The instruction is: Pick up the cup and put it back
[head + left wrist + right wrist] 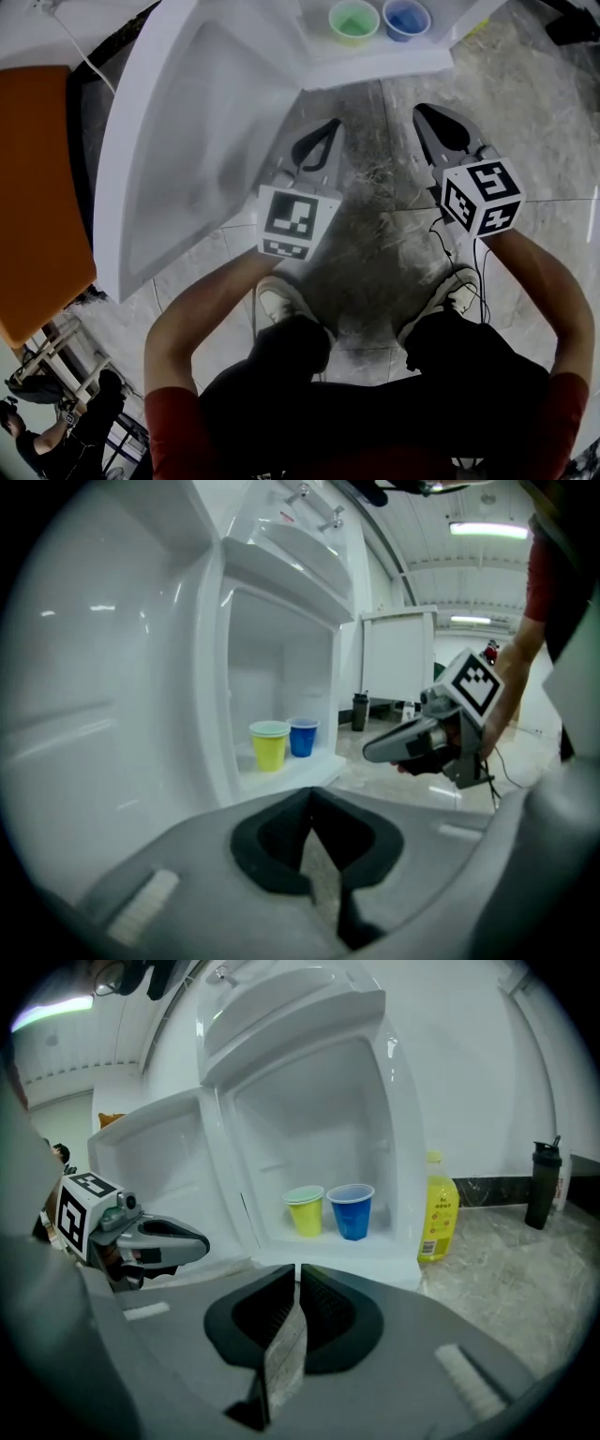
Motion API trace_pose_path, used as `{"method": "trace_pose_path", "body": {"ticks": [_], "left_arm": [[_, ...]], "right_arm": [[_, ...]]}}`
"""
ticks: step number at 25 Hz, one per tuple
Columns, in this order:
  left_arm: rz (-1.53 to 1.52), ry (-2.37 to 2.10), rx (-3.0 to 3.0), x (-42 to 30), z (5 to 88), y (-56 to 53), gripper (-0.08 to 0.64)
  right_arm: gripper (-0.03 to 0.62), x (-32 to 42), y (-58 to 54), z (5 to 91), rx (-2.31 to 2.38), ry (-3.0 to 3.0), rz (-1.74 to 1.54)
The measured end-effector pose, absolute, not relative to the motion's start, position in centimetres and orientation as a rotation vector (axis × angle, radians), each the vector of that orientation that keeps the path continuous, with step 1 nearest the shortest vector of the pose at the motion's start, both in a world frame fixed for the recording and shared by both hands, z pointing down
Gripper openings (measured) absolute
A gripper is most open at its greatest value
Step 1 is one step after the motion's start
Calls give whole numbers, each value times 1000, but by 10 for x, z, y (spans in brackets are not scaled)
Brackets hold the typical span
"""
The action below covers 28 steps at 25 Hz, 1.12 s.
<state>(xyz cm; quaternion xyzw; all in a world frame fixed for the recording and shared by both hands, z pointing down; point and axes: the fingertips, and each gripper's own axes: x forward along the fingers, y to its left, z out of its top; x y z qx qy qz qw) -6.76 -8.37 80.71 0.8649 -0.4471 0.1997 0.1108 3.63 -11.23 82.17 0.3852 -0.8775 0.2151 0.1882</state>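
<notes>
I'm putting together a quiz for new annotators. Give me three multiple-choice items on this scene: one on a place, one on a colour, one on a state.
1. Where does the yellow cup stand?
A. on the floor
B. on the bottom shelf of the open white cabinet
C. in a gripper

2. What colour is the cup next to it?
A. red
B. blue
C. black

3. How do the fingers of the right gripper stand?
A. together, nothing held
B. closed on a cup
C. wide apart

Answers:
1. B, it rests on the cabinet's shelf.
2. B, the blue cup stands beside it.
3. A, the right gripper view shows the fingers meeting with nothing between them.
</notes>
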Motion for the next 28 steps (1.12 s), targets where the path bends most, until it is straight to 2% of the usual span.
{"method": "trace_pose_path", "body": {"ticks": [5,10,17,22,28], "left_arm": [[592,-1325,2528,-68,810,-88,0],[587,-1326,2517,-65,813,-93,0],[612,-1321,2505,-71,820,-96,0],[615,-1320,2489,-74,827,-98,0],[603,-1320,2472,-74,829,-99,0]], "right_arm": [[39,38,-131,825,1133,-2465,565],[121,39,-158,829,1198,-2458,557],[159,36,-191,826,1261,-2476,522],[240,34,-214,829,1322,-2466,513],[268,31,-235,838,1356,-2454,507]]}}
